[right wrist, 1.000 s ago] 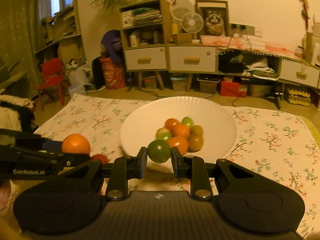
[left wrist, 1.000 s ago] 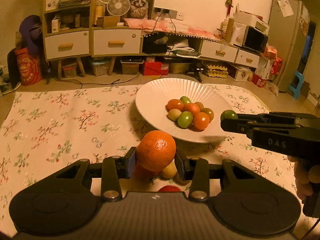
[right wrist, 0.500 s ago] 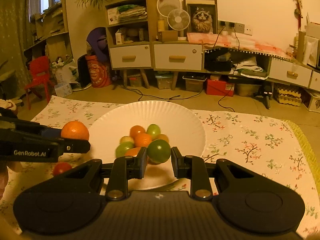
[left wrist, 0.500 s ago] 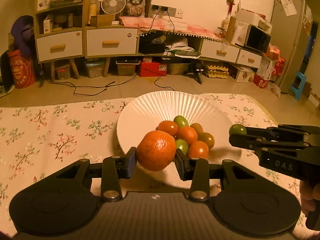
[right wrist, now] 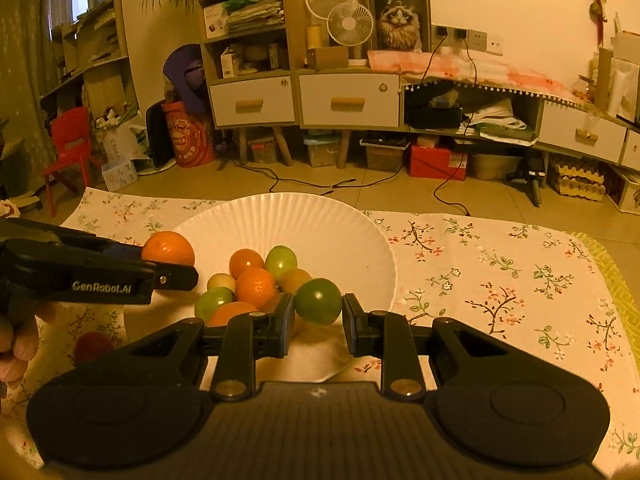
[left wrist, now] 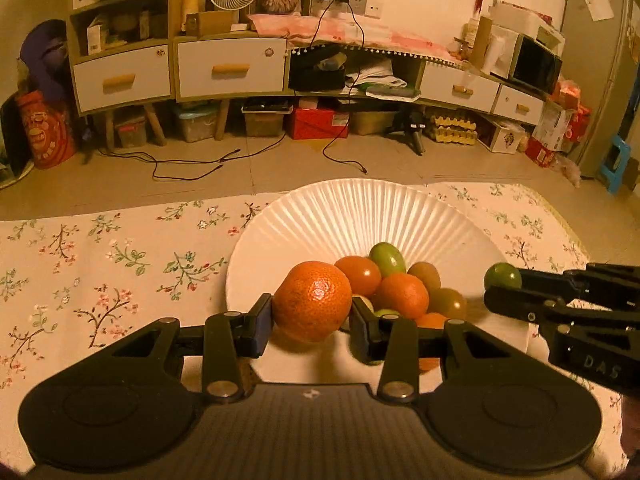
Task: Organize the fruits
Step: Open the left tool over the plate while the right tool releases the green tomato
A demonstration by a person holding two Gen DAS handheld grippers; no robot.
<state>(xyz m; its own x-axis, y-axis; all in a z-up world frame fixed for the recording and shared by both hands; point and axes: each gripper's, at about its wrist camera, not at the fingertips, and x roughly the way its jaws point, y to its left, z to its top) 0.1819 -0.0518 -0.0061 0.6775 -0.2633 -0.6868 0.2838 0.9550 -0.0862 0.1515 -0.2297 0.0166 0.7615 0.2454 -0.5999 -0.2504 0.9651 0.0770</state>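
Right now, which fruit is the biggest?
The orange, gripped in the left hand-held gripper over the plate. It is bigger than every small tomato, including the green tomato in the right hand-held gripper.

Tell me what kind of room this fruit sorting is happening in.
Most likely a lived-in home living room. A low cabinet with white drawers runs along the wall, with a framed cat picture and small desk fans on top. The fruit plate sits on a floral cloth.

Ribbed white paper plate (left wrist: 360, 216), floral cloth (left wrist: 120, 264) – dimpled orange (left wrist: 312, 300), glossy green tomato (right wrist: 319, 301).
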